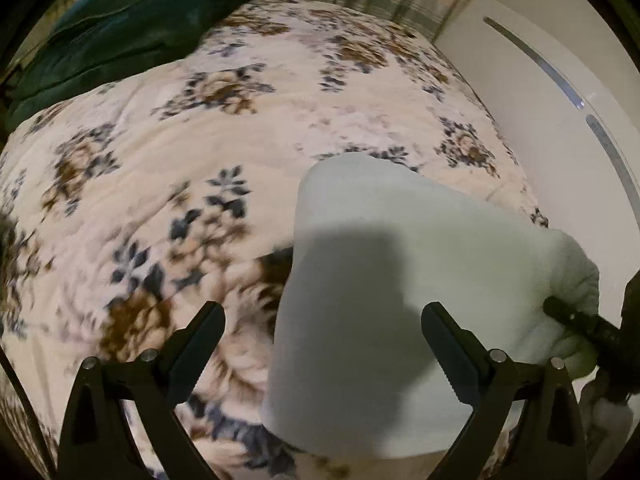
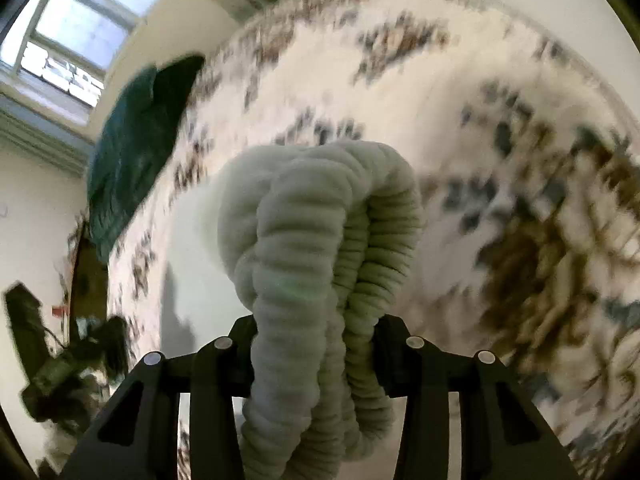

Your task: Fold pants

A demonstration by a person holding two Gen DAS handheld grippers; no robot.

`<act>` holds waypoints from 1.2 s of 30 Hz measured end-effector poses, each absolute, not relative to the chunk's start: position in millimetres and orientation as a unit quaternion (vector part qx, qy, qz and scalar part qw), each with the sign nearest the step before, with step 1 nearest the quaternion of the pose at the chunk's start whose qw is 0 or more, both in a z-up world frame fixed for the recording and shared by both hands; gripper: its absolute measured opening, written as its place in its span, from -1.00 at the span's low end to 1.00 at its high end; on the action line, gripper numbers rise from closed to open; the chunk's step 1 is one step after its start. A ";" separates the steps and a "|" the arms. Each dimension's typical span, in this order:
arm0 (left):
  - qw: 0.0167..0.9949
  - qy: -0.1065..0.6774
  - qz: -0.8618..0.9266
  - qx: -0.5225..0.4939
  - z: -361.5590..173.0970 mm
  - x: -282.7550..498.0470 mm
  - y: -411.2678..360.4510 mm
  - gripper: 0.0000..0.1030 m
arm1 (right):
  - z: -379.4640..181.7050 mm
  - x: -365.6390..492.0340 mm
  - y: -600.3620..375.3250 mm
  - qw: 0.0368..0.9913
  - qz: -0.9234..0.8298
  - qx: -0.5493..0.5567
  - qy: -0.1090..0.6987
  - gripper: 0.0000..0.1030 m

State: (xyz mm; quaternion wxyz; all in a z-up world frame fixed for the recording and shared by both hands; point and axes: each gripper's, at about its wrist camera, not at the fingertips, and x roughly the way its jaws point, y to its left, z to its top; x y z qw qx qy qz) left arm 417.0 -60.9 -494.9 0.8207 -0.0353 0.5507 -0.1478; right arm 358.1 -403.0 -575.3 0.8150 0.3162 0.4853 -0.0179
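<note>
Pale mint fleece pants point(image 1: 400, 280) lie folded on the floral bedspread point(image 1: 200, 140), at the lower right of the left wrist view. My left gripper point(image 1: 322, 334) is open and empty, its jaws wide apart above the pants' left edge. My right gripper point(image 2: 316, 336) is shut on the pants' bunched elastic waistband point(image 2: 320, 240), which fills the middle of the right wrist view. The right gripper's finger point(image 1: 580, 324) also shows at the pants' right end in the left wrist view.
A dark green pillow point(image 1: 120, 28) lies at the head of the bed; it also shows in the right wrist view point(image 2: 132, 160). A white cabinet point(image 1: 540, 80) stands by the bed's right side. A window point(image 2: 76, 28) is on the far wall.
</note>
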 end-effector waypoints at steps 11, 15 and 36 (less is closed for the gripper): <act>0.722 0.659 -0.189 -0.098 -561.5 517.6 -122.8 0.95 | -719.2 347.8 -489.9 0.651 -0.050 0.471 0.593 0.43; 0.678 0.701 -0.174 -0.138 -596.8 551.1 -130.4 0.95 | -694.5 313.8 -504.6 0.662 -0.089 0.531 0.521 0.62; 0.640 0.704 -0.207 -0.229 -620.7 540.9 -75.1 0.82 | -689.5 321.5 -485.6 0.650 -0.048 0.496 0.573 0.33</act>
